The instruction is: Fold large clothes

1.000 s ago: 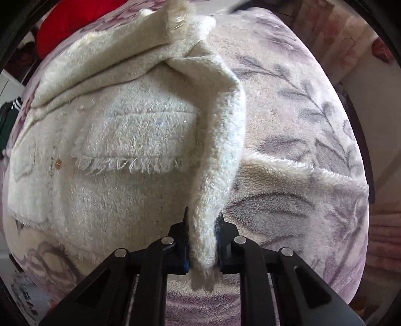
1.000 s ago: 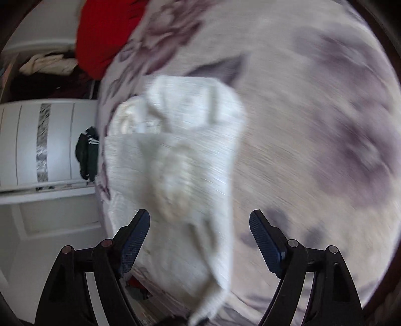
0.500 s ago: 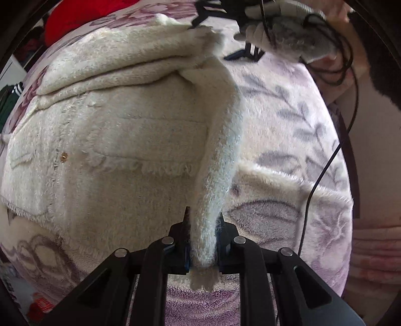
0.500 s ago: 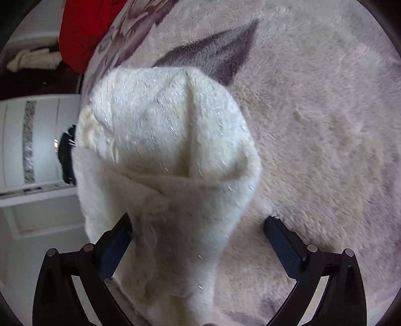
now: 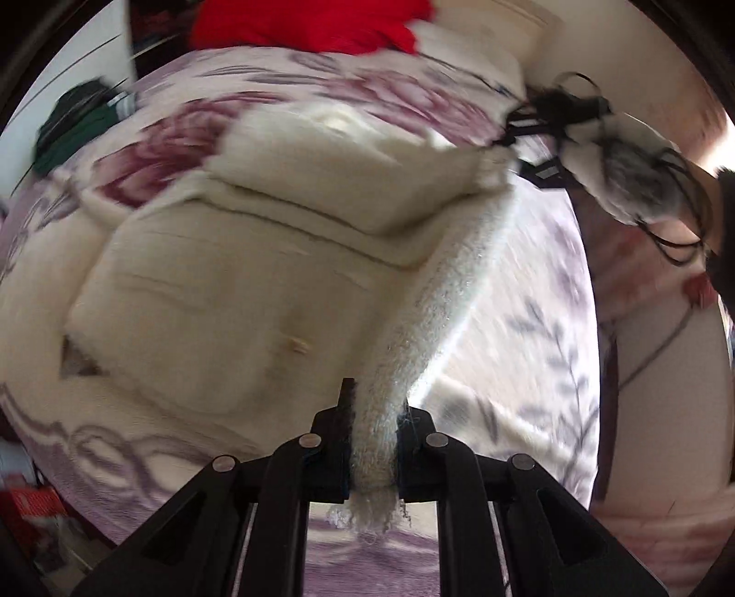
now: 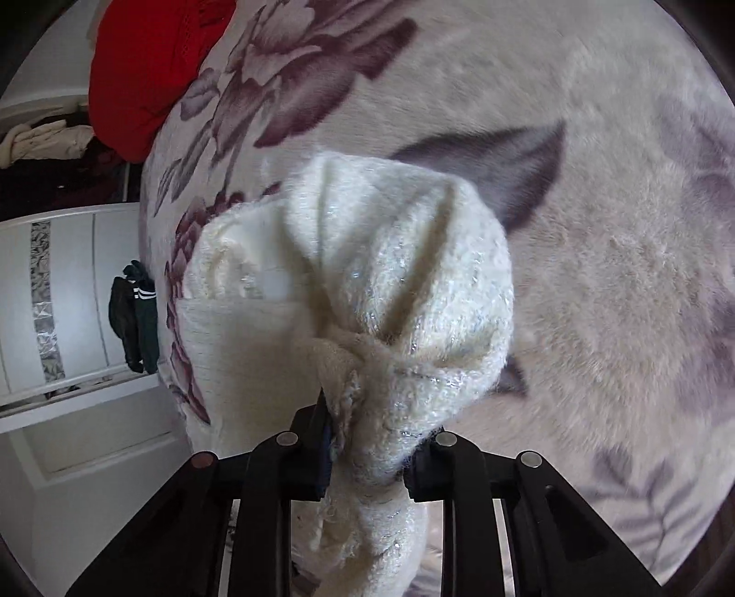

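Note:
A cream fuzzy garment [image 5: 229,275] lies partly folded on a floral blanket [image 5: 528,321]. My left gripper [image 5: 374,413] is shut on one edge, which runs up from the jaws as a taut raised strip. This view is blurred by motion. At the garment's far corner a gloved hand [image 5: 643,183] holds my right gripper [image 5: 514,137]. In the right wrist view, my right gripper [image 6: 372,431] has its jaws closing on a bunched cream garment [image 6: 367,284] corner. The cloth is squeezed between the pads and hangs out below them.
The plush blanket [image 6: 620,275] covers the bed. A red cloth [image 5: 312,23] lies at its far end. A dark green garment [image 6: 135,317] hangs by white panelled furniture [image 6: 69,298] off the bed's left edge. Cables trail from the gloved hand.
The right jaws went from wide open around the garment corner to pinched on it. The left gripper rose and swung with the held edge, pulling it taut; the right hand came into its view.

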A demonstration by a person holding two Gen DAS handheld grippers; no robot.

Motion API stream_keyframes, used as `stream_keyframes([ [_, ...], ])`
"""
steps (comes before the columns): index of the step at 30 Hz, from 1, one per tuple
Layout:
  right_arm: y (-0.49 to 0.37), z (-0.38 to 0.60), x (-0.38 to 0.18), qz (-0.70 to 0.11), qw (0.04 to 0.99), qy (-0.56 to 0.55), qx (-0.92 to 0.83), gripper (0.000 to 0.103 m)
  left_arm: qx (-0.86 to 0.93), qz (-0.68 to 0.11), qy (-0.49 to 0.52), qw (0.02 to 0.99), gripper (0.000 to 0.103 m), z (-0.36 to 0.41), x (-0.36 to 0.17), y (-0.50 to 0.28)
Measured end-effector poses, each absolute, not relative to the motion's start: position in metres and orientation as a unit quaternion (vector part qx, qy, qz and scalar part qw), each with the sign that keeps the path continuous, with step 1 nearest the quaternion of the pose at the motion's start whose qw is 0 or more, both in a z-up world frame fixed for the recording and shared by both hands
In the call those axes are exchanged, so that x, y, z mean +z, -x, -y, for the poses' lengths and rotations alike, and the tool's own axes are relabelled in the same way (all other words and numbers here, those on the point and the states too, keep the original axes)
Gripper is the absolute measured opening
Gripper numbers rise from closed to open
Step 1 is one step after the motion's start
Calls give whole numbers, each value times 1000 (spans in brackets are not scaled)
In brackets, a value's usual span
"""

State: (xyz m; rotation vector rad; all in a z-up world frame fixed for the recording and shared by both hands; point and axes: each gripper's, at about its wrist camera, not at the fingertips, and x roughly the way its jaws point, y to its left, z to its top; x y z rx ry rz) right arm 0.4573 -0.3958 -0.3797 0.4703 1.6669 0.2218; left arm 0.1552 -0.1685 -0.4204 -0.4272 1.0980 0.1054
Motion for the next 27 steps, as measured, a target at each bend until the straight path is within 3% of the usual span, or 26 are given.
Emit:
stream_keyframes([
  [4,-467,318,-346,-740,647,-172,57,24,77,-499,251,826,10,96,-418,-152],
  [9,-483,186,-351,-749,654,-101,25,23,111,-494,308,806,10,-1,-448,-149],
  [14,-485,80,-400,-756,654,-31,-24,23,133,-506,360,773,10,-76,-503,-150],
  [21,-486,23,-451,-752,654,25,-79,25,111,-537,379,746,11,-108,-556,-157],
  [23,-489,22,-454,-768,638,12,-53,42,95,-543,395,735,15,-114,-558,-157],
  [24,-491,21,-453,-775,631,-5,-29,62,83,-542,409,729,17,-120,-555,-156],
  [25,-490,28,-445,-782,621,-48,16,74,72,-542,425,721,21,-124,-551,-153],
  [27,-488,49,-425,-783,607,-114,71,75,71,-550,429,713,30,-133,-539,-150],
])
